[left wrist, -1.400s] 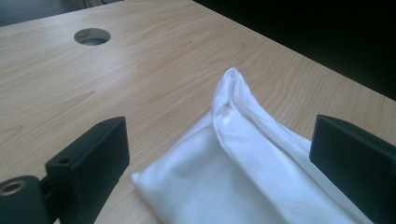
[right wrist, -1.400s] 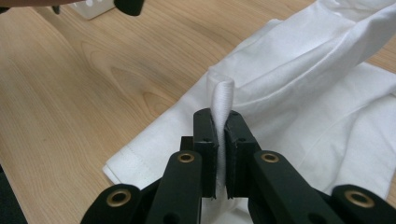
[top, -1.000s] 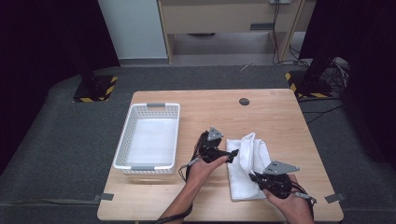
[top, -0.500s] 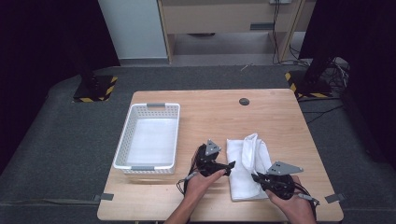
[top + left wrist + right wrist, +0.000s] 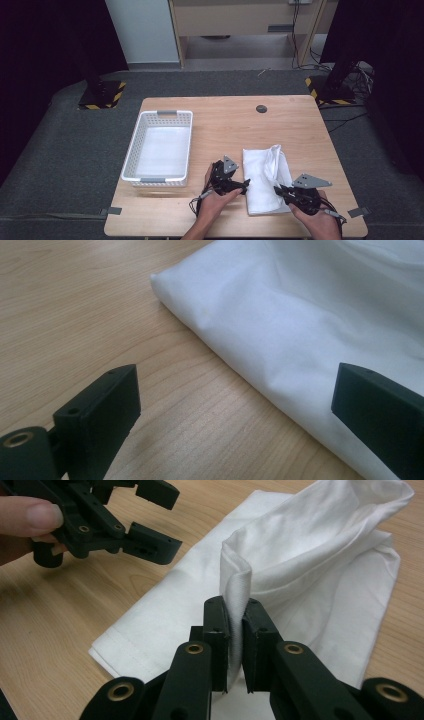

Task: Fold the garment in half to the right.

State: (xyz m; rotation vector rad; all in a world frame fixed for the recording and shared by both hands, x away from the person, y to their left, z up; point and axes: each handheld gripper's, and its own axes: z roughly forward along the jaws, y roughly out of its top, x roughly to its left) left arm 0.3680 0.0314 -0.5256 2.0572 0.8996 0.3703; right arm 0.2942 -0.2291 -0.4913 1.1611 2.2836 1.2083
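Right claw (image 5: 236, 630) pinches the cloth's (image 5: 320, 555) raised fold; left claw (image 5: 235, 405) gapes wide at its edge.

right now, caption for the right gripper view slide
Right gripper shut on a raised fold of white cloth; open left gripper alongside.

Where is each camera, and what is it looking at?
High view: above the table, looking down; both hands enter from the bottom.
Left gripper view: rides on the left tongs, open, facing the white cloth edge.
Right gripper view: rides on the right tongs, which pinch a cloth fold; a thumb holds the other tongs.
All three views show the cloth.
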